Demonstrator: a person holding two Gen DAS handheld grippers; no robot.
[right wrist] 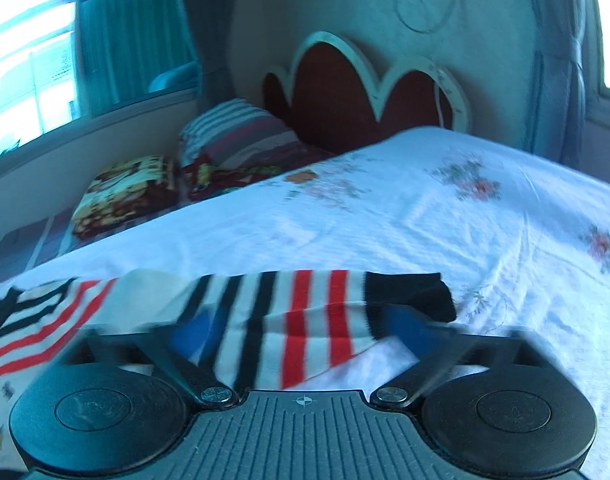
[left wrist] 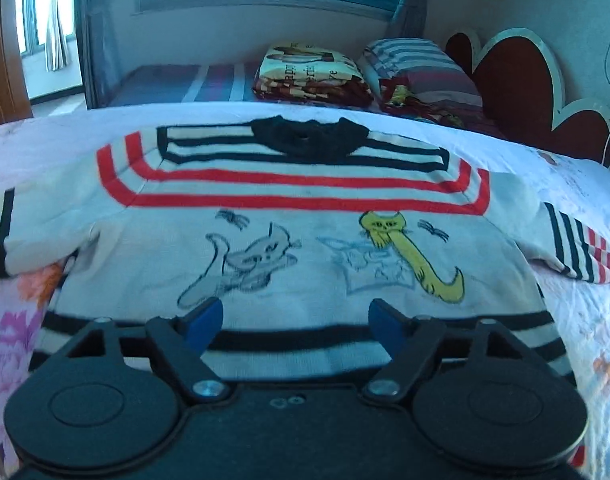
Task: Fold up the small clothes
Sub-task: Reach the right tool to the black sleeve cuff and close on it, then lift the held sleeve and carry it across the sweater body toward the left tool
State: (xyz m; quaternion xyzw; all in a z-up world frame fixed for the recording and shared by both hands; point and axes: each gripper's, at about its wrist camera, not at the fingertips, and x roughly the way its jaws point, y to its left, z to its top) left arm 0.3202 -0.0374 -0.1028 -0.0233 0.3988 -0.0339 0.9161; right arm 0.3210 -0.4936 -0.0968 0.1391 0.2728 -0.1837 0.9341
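Observation:
A small white knit sweater lies flat on the floral bed sheet, black collar at the far side. It has red and black stripes and cat drawings on the front. My left gripper hovers over the striped bottom hem, jaws open, nothing between the blue fingers. In the right wrist view, the sweater's striped sleeve with its black cuff lies between the blurred blue fingers of my right gripper. Those jaws stand apart on either side of the sleeve and do not press it.
Beyond the sheet's far edge lie a folded patterned blanket and a striped pillow. A red scalloped headboard stands at the right against the wall. A window and curtains fill the back.

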